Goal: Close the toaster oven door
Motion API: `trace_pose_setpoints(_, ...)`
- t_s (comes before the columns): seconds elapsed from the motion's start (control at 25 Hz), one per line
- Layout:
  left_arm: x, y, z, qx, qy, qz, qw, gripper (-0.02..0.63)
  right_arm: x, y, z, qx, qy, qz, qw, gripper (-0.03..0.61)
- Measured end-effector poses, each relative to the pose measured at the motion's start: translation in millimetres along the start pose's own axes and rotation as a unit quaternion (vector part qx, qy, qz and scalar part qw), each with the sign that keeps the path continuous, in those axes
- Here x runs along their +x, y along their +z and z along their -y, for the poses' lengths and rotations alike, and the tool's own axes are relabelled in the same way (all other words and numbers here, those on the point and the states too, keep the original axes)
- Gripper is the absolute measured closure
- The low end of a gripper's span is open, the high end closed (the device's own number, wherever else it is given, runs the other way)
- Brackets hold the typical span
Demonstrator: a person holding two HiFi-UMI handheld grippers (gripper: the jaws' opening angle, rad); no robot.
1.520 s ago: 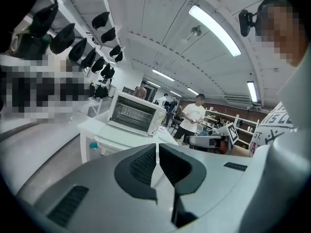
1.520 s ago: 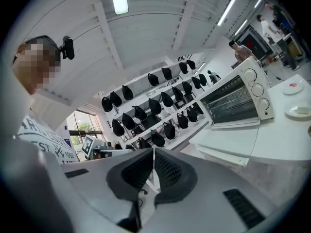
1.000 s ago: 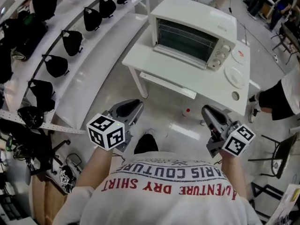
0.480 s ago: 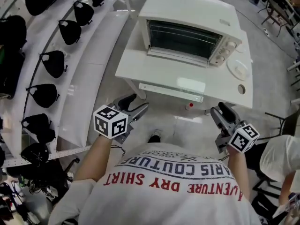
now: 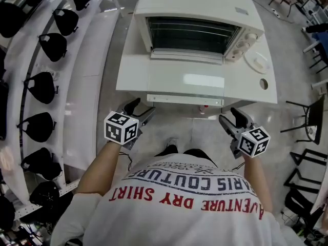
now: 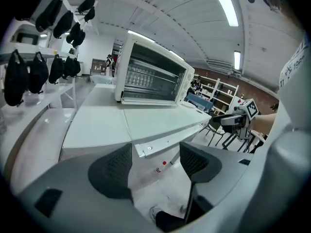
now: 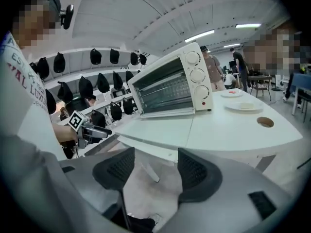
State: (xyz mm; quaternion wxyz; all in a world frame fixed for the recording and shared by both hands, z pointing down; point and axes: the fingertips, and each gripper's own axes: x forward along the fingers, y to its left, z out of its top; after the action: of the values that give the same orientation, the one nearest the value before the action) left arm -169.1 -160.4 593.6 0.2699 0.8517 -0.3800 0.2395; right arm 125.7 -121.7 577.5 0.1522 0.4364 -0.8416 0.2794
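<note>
Stepping up to the table, both grippers opening empty.

The white table (image 5: 169, 81) is sitting closer and squarer in the head view than a second ago. The toaster oven (image 5: 195, 4) is standing at its far side, well apart from both grippers. Its door (image 5: 187, 56) is seemingly lying dropped open, though the angle is poor. The left gripper (image 5: 142, 108) and right gripper (image 5: 230, 118) are hovering before the table's near edge, pointing forward. Their jaws are opening wide from shut with nothing between them, likely readying for a push.
</note>
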Motion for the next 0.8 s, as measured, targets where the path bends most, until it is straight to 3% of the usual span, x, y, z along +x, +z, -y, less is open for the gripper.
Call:
trace_pose_setpoints(0.36, 44.9, -33.1, -14.9, 0.008, 0.002, -0.036, 0.9993, 0.304, 44.5, -39.5, 35.8, 0.024, -0.053, -0.03, 0.998, 0.314)
trace_pose_setpoints(0.8, 75.8, -35.8, -24.5, 0.03, 0.014, -0.031, 0.999, 0.319, 75.2, -54.2, 42.8, 0.017, -0.059, -0.047, 0.997, 0.314)
